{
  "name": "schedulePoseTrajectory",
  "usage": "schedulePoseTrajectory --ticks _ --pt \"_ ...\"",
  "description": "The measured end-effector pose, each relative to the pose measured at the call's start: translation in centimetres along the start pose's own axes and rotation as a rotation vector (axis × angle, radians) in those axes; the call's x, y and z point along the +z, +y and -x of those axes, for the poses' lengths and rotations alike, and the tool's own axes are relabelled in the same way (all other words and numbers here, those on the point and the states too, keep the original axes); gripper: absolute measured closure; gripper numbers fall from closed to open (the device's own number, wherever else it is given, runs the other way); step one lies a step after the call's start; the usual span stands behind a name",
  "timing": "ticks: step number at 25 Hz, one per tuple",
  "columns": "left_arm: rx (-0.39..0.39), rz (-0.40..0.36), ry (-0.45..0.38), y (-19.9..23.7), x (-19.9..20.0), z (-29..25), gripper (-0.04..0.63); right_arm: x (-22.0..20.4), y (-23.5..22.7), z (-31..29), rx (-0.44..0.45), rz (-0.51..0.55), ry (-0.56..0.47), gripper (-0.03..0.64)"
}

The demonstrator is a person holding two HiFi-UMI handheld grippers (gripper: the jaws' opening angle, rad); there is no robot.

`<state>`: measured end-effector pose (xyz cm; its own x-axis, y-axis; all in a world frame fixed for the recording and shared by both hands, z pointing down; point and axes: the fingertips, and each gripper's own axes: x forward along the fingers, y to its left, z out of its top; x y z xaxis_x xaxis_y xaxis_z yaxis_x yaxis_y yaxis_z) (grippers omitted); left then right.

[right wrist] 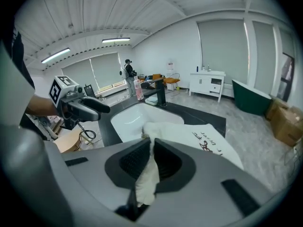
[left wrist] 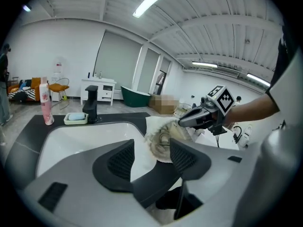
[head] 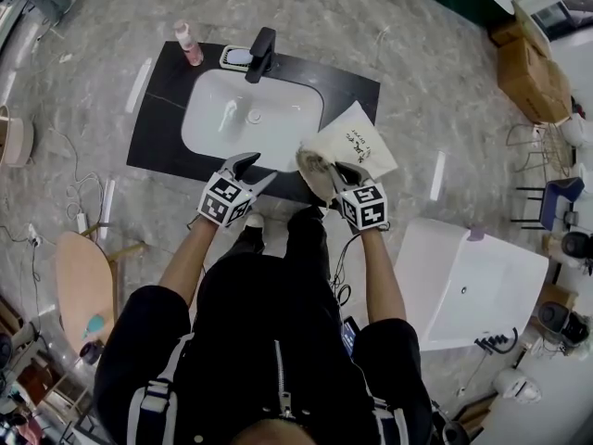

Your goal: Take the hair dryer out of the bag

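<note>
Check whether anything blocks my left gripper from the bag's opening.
Nothing visible does. The left gripper, jaws open, faces the open mouth of the white printed cloth bag; the right gripper is shut on the bag's rim, at one side. The hair dryer inside isn't clearly visible.

The sink (head: 252,109) is white, set in a black counter (head: 157,128). Behind the sink stand a black tap (head: 262,52), a pink bottle (head: 189,43) and a pale dish (head: 237,57) holding something light blue. Right of the sink, the bag (head: 361,137) is cream with black writing. The left gripper (head: 255,169) and right gripper (head: 334,171) are grey, with black ribbed pads (left wrist: 120,160) and black-and-white square markers. The floor (head: 93,26) around the sink is grey and marbled.
</note>
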<state>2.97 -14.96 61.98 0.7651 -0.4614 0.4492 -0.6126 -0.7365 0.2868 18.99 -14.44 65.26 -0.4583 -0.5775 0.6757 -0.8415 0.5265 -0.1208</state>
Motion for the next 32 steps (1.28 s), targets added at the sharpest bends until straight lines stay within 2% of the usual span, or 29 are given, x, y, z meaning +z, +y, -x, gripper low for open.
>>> schedulePoseTrajectory --ticks 4,8,13,16,23,26,29,32 --pt "-0.057 0.026 0.051 -1.6 -1.0 -1.9 0.356 0.4 -0.1 0.1 0.019 0.016 -0.002 0.575" --pt "-0.092 0.001 0.102 -2.9 -2.1 -4.3 0.356 0.5 -0.4 0.3 0.037 0.023 -0.011 0.575" --pt "-0.143 0.05 0.132 -4.4 -2.7 -6.7 0.356 0.6 -0.5 0.7 0.052 0.062 -0.001 0.575" --pt "-0.164 0.074 0.158 -4.8 -3.3 -8.2 0.356 0.9 -0.8 0.9 0.067 0.049 -0.009 0.575" --pt "-0.179 0.13 0.22 -5.8 -4.5 -10.9 0.356 1.1 -1.0 1.0 0.102 0.033 -0.008 0.575" --pt "-0.153 0.151 0.236 -5.6 -5.1 -11.7 0.356 1.0 -1.0 0.9 0.119 0.028 -0.003 0.575" --pt "-0.104 0.203 0.239 -4.6 -5.6 -12.5 0.356 0.9 -1.0 0.8 0.133 0.025 0.0 0.575" --pt "-0.09 0.275 0.242 -3.9 -6.2 -13.2 0.356 0.7 -1.0 0.4 0.143 0.018 0.002 0.575"
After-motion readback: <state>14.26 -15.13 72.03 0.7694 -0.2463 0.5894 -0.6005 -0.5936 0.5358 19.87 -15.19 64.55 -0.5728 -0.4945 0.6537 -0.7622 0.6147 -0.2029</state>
